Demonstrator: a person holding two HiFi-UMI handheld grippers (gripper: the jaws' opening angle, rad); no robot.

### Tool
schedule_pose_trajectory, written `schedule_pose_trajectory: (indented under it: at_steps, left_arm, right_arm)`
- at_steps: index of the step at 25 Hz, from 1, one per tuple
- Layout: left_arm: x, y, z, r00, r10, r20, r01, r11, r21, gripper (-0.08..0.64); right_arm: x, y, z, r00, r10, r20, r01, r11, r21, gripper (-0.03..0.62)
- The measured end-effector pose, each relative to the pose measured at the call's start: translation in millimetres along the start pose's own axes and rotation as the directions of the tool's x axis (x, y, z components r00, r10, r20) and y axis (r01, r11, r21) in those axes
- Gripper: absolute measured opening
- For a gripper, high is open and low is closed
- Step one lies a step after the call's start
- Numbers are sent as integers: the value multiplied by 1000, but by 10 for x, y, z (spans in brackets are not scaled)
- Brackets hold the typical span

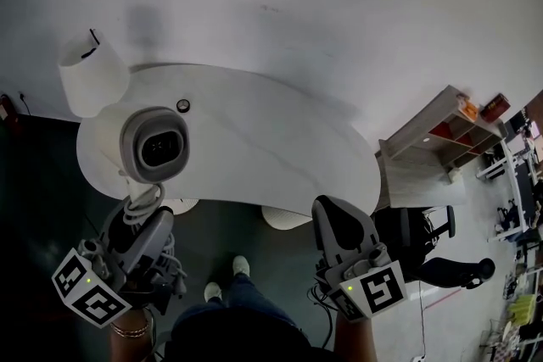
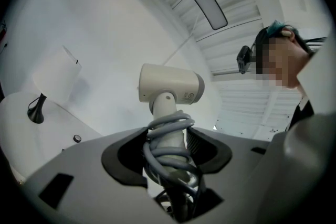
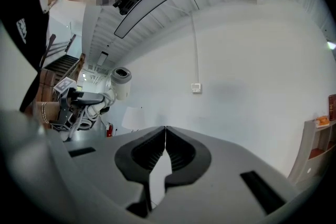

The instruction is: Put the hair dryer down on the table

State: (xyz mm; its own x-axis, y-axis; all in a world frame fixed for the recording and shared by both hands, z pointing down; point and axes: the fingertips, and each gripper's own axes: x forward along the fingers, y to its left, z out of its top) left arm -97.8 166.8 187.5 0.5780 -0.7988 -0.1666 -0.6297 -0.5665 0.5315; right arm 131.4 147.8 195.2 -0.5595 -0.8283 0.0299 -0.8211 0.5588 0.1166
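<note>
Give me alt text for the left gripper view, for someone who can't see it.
The left gripper clamps the handle of a white hair dryer, held upright with its grey cord coiled around the handle. Behind it at left is a white table, and a person is at the right edge.

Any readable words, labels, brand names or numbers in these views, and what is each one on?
No text here can be read.
Round mark on the hair dryer, on the side of its head: too small to read.
Patterns on the left marker cube and right marker cube: black-and-white squares, no letters.
White print on the person's dark clothing: too blurred to read.
</note>
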Motion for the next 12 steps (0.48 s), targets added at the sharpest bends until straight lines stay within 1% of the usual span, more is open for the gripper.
schedule_pose_trajectory:
  at_steps: [7,12]
  left_arm:
    - [370,131,80,1000,-1,12,1,1000,6,241]
    - [614,239,96,1000,21,11,-21,1000,13,241]
  right_arm:
    - [292,-280,-11,1000,16,5,-16,1000,3,18]
    - [459,-494,-28,1000,23,7,-23,1000,4,17]
